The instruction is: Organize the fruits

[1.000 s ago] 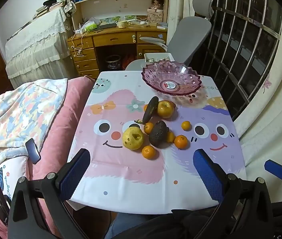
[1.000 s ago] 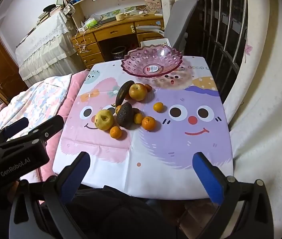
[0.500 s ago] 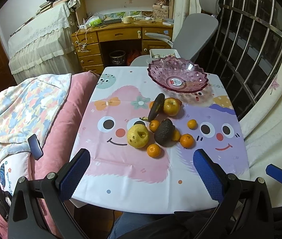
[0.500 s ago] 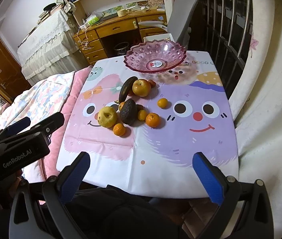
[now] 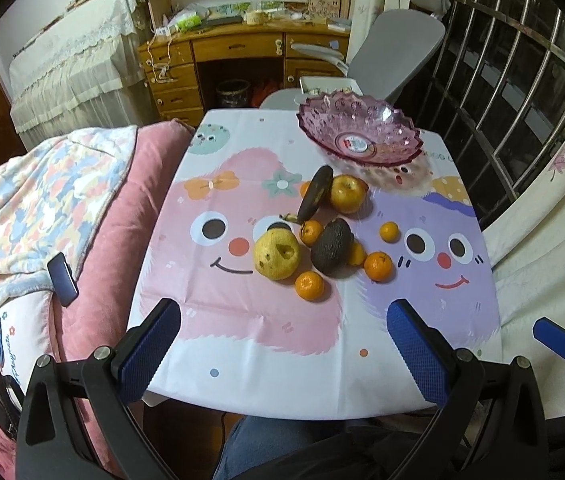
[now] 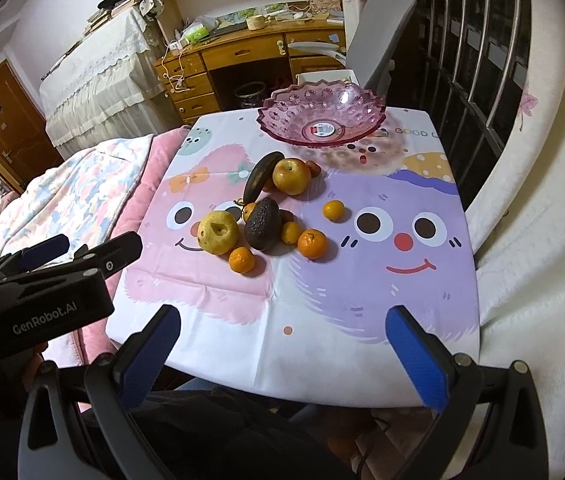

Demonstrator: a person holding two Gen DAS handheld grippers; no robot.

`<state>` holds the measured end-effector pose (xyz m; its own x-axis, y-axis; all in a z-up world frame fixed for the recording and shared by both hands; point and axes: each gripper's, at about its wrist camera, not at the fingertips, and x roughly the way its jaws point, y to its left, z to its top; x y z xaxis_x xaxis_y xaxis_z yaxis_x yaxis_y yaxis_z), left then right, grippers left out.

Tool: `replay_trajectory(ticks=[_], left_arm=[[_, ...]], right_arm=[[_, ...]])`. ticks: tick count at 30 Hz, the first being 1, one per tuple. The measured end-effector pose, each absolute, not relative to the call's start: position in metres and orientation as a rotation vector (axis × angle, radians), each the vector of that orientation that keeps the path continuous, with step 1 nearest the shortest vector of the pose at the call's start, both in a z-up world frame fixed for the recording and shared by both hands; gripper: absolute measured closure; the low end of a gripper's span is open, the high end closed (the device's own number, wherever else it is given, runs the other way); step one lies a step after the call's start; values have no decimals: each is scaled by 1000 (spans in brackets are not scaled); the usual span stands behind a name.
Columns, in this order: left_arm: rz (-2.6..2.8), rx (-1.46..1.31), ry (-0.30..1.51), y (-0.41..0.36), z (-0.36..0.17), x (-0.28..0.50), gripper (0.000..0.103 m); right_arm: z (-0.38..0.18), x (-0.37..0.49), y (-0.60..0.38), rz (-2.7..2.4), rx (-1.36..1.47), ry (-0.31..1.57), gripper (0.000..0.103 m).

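Note:
A pile of fruit lies mid-table: a yellow pear [image 5: 276, 253] [image 6: 218, 232], a dark avocado [image 5: 331, 246] [image 6: 262, 223], a blackened banana [image 5: 315, 193] [image 6: 258, 176], a yellow apple [image 5: 347, 193] [image 6: 291, 176] and several small oranges [image 5: 309, 285] [image 6: 312, 243]. An empty pink glass bowl [image 5: 358, 130] [image 6: 322, 114] stands at the table's far end. My left gripper [image 5: 282, 346] is open above the near table edge. My right gripper [image 6: 282, 346] is open too, also short of the fruit. Neither holds anything.
The table [image 5: 242, 344] wears a cartoon-face cloth. A pink quilted bed [image 5: 82, 200] with a phone [image 5: 62, 279] borders its left side. Barred window [image 5: 522, 92] and curtain lie right; a grey chair [image 5: 394, 44] and wooden desk [image 5: 238, 52] stand behind.
Both grippers have moved slightly forward and nearer the table, so the fruit appears a little larger. Their jaws stay open. The fruit and bowl have not moved.

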<state>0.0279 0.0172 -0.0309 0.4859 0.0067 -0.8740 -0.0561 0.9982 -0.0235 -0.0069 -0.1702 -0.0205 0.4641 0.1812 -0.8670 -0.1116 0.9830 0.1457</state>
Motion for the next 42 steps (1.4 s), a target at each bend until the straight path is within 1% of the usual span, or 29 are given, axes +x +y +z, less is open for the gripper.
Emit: replay_trajectory(ticks=[7, 11, 18, 24, 28, 31, 36, 39, 41, 42], left_arm=[[28, -51, 1141, 26, -53, 48, 1], [10, -50, 1226, 34, -74, 71, 1], [-17, -5, 1356, 46, -120, 120, 0], [-48, -13, 1453, 61, -165, 161, 1], [-46, -22, 1468, 68, -189, 179, 1], [-44, -41, 1496, 72, -206, 191, 1], [-69, -72, 1530, 72, -227, 203, 3], [-75, -78, 1535, 70, -235, 208, 6], [-81, -91, 1534, 68, -238, 212, 9], [-87, -101, 1535, 67, -241, 215, 10]], right_arm=[[-34, 6, -158, 187, 34, 1096, 0], [-44, 20, -152, 178, 17, 1118, 0], [-64, 51, -137, 147, -50, 1123, 0], [-90, 76, -128, 80, -113, 1120, 3], [-112, 87, -122, 44, -148, 1120, 9], [-134, 95, -120, 41, -142, 1155, 14], [-159, 102, -117, 77, -103, 1202, 19], [-173, 109, -117, 77, -142, 1212, 25], [-180, 114, -119, 70, -157, 1214, 31], [-184, 116, -121, 69, -162, 1213, 33]])
